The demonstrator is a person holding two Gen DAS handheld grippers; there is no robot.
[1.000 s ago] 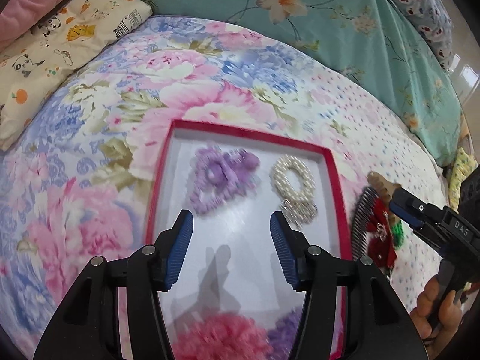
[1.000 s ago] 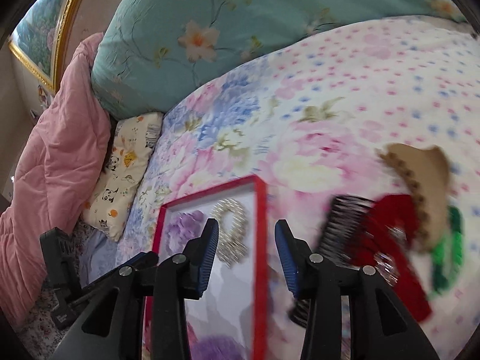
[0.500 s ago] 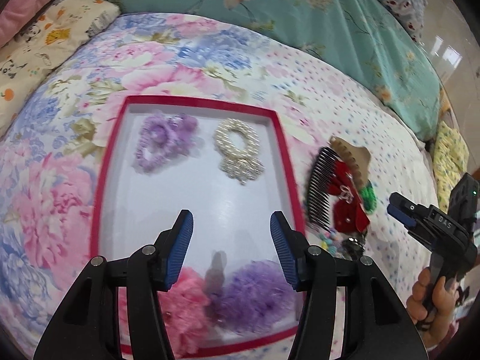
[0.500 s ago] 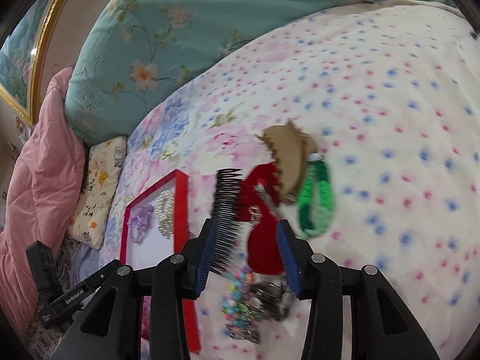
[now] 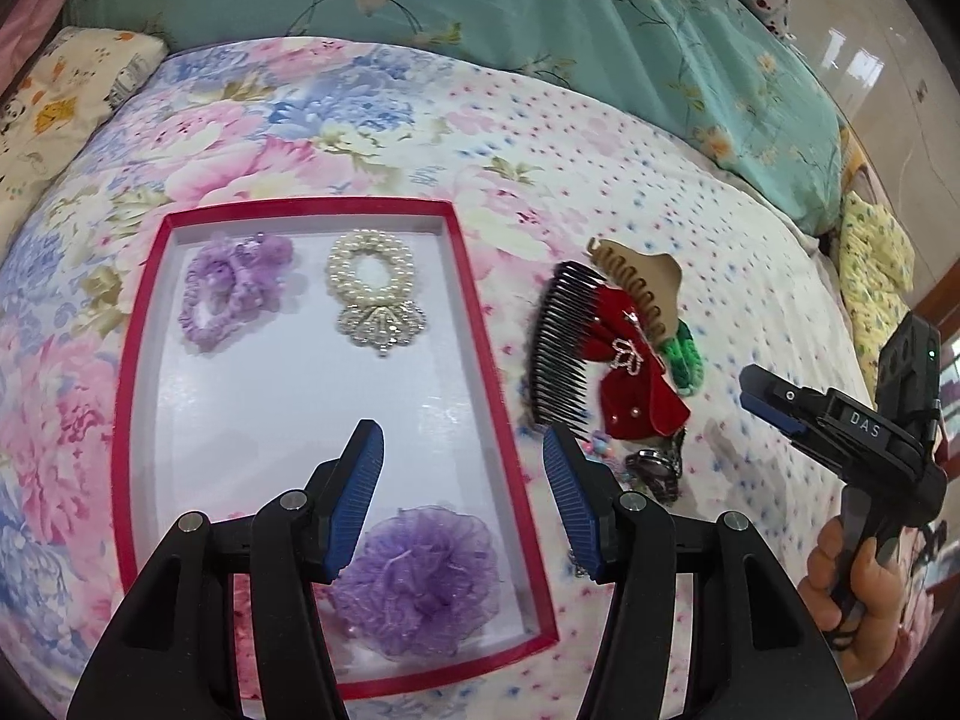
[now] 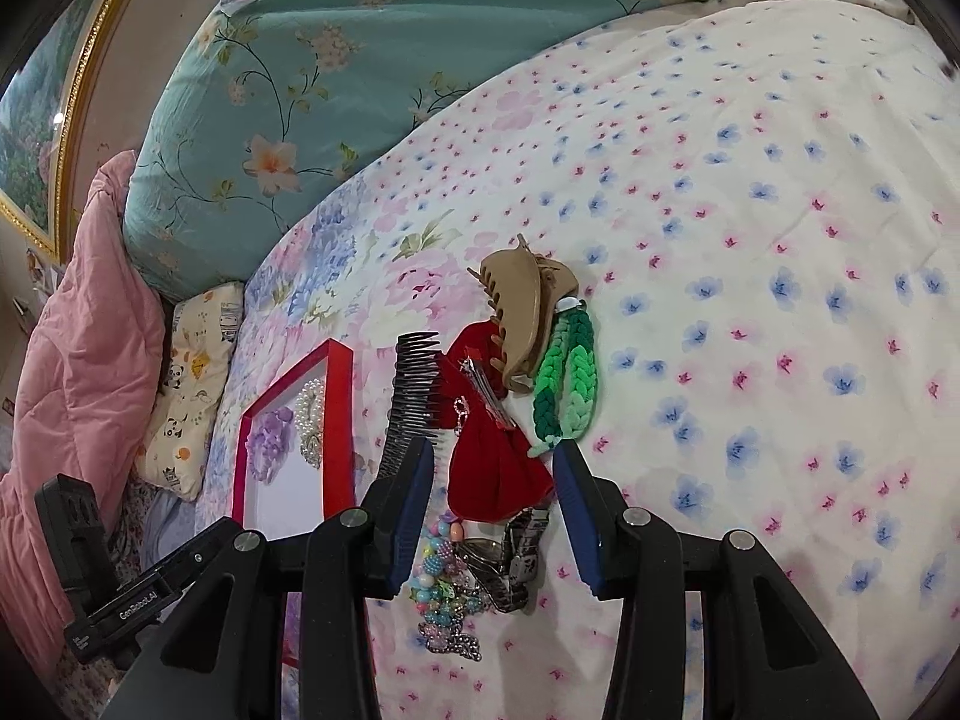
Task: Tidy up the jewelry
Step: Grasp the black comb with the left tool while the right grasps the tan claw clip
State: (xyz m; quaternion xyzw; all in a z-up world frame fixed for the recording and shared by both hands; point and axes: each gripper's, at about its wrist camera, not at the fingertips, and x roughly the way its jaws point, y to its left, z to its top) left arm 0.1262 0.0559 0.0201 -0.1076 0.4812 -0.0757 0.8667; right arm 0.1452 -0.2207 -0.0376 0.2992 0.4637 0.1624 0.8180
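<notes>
A red-rimmed white tray lies on the bed. It holds a purple scrunchie, a pearl hair tie and a purple pompom. To its right lies a pile: black comb, red bow, tan claw clip, green braided band, beaded bracelet and metal watch. My left gripper is open above the tray's near right part. My right gripper is open over the red bow and beads.
The floral bedspread stretches right of the pile. A teal floral pillow lies at the back, a panda-print pillow and pink quilt to the left.
Both grippers have shifted right. The left now looks at the tray's right part and the pile; the right has closed in over the pile. Both stay open.
</notes>
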